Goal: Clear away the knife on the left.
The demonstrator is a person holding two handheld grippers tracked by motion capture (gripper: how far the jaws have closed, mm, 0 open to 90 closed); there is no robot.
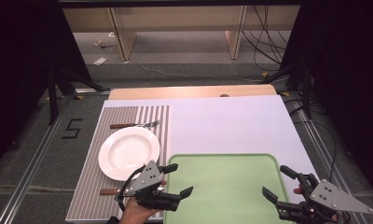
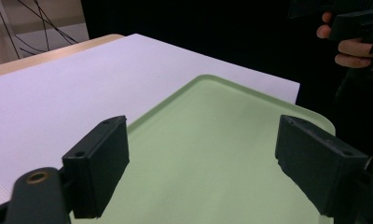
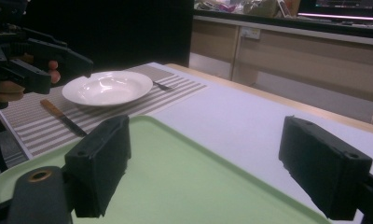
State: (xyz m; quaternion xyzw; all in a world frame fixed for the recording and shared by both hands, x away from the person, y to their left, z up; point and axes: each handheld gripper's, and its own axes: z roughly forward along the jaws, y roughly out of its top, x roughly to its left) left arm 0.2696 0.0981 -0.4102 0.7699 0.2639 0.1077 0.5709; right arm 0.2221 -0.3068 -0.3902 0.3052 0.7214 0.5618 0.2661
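Note:
A white plate lies on a striped placemat, with a fork beyond it and a wooden-handled knife in front of it. A pale green tray sits on the white tabletop. My left gripper hovers open over the tray's left edge, nothing between its jaws. Over the tray's right front corner my right gripper stands open and empty too.
The white table surface stretches behind the tray, with a wooden strip at its far edge. Dark stands and cables lie on the floor to both sides. Wooden furniture legs stand farther back.

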